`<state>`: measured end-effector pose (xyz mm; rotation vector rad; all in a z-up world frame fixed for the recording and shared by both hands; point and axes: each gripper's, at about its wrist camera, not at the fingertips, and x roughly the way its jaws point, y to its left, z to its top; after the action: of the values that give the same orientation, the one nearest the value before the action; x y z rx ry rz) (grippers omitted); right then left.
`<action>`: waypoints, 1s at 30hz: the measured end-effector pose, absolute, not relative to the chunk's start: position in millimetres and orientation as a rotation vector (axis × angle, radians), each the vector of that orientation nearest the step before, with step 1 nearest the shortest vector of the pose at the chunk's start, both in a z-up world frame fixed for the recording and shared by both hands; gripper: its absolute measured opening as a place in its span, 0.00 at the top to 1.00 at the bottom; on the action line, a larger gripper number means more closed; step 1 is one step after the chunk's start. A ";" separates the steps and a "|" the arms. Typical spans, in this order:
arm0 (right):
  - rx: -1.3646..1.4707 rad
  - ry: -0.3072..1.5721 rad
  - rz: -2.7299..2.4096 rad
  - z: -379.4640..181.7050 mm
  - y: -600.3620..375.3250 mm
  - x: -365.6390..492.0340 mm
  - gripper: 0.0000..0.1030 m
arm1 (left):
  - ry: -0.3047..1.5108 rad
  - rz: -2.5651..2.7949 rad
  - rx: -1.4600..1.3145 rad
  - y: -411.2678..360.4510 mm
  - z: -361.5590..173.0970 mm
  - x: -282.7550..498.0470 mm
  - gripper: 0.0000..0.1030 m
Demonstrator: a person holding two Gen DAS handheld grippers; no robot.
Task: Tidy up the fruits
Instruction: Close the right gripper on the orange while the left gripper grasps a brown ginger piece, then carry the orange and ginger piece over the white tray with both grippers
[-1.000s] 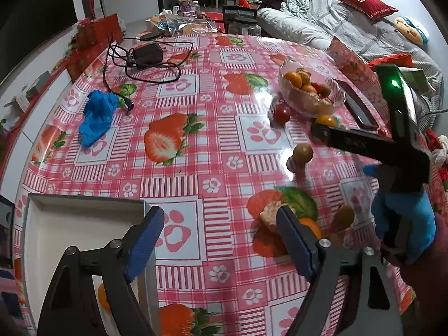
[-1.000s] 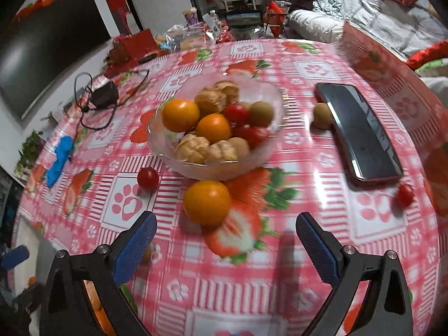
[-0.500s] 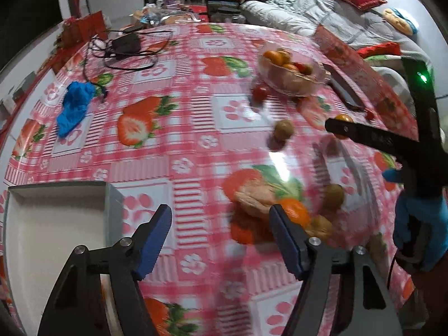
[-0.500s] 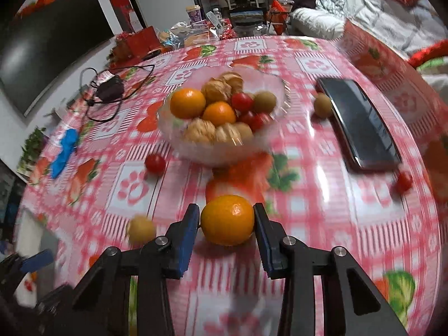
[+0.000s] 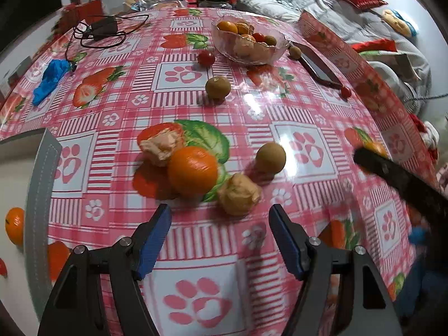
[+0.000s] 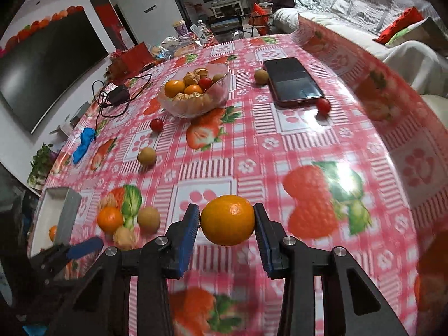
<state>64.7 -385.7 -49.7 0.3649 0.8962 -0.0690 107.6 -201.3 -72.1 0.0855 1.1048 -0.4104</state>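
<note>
My right gripper (image 6: 227, 221) is shut on an orange (image 6: 227, 219), held just above the pink strawberry tablecloth. My left gripper (image 5: 220, 215) stands open with nothing between its jaws, pointing down at a cluster just ahead: an orange (image 5: 193, 170), two papery husked fruits (image 5: 238, 194) (image 5: 161, 147) and a brown round fruit (image 5: 270, 158). The grey-rimmed white tray (image 5: 42, 182) lies at the left with an orange (image 5: 14, 225) in it. A glass bowl (image 6: 224, 84) full of mixed fruit stands further back.
Loose on the cloth are another brown fruit (image 5: 217, 85), a cherry tomato (image 5: 206, 57), a second tomato (image 6: 323, 105) and a brown fruit (image 6: 260, 76) by the phone (image 6: 294, 82). A blue cloth (image 5: 49, 75) and a charger with cable (image 5: 103, 29) lie far left.
The right gripper closed on the orange in front of the bowl and carried it back toward the near side. The left gripper moved right from the tray toward the fruit cluster, its jaws a little narrower.
</note>
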 end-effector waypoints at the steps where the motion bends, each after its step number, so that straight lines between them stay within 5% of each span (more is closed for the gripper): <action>1: 0.369 0.896 -0.068 -49.9 -386.6 60.7 0.60 | 1.103 -0.402 0.082 -203.9 -72.2 108.7 0.30; 6: 0.370 0.889 -0.080 -48.8 -390.3 42.3 0.60 | 1.069 -0.335 0.142 -216.3 -73.2 110.7 0.51; 8: 0.380 0.889 -0.081 -48.8 -391.7 35.8 0.60 | 1.057 -0.326 0.155 -216.2 -72.7 109.0 0.68; 30: 0.279 0.946 -0.094 -76.0 -330.8 -44.8 0.60 | 1.005 -0.351 0.143 -108.7 -74.3 -2.1 0.68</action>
<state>-44.8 -330.8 -76.0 0.2793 0.9459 -0.0944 -2.1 -108.7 -74.3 0.1429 1.0054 -0.3507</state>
